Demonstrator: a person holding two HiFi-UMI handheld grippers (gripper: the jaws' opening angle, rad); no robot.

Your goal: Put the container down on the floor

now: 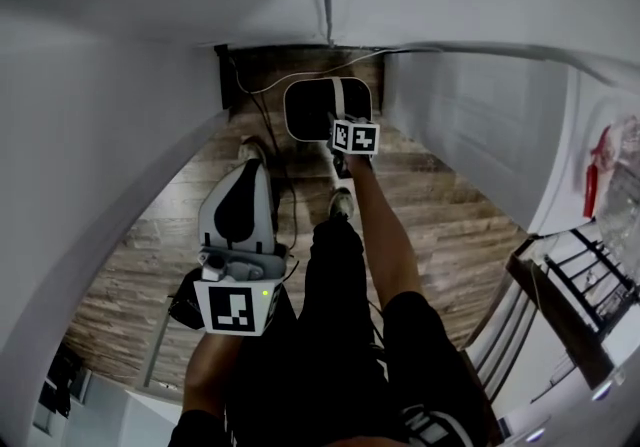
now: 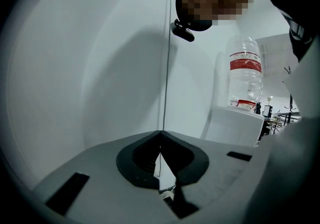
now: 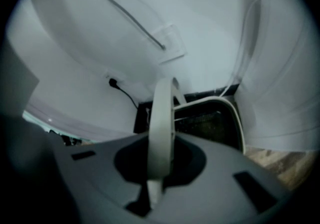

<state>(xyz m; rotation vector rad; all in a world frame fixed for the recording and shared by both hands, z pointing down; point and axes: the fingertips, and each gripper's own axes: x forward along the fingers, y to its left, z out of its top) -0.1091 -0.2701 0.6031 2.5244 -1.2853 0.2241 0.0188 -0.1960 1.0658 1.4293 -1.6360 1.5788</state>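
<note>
Head view: the person stands on a wooden floor [image 1: 440, 215], looking down past black shorts. The right forearm [image 1: 385, 225] reaches forward and downward, nearly straight. The right tongs [image 1: 348, 135] point steeply down toward the corner of the floor where two white walls [image 1: 100, 135] meet.

Right tongs: closed on the white handle [image 3: 161, 128] of the container [image 1: 318, 105]; the right gripper view shows the handle clamped upright between the jaws.

Container: white rim, dark interior. It hangs below the right tongs at that corner of the floor, beside the dark skirting. Whether its base touches the floor cannot be determined.

Left tongs [image 1: 254, 167]: held close to the body beside the left leg, well apart from the container, pointing forward and only slightly down. The left gripper view shows the jaw tips meeting with nothing between them: closed and empty.

A dark cable [image 1: 268, 130] runs along the floor from the corner, between the left tongs and the container. In the left gripper view, a clear bottle [image 2: 245, 75] with a red label stands on a white surface in the background.
</note>
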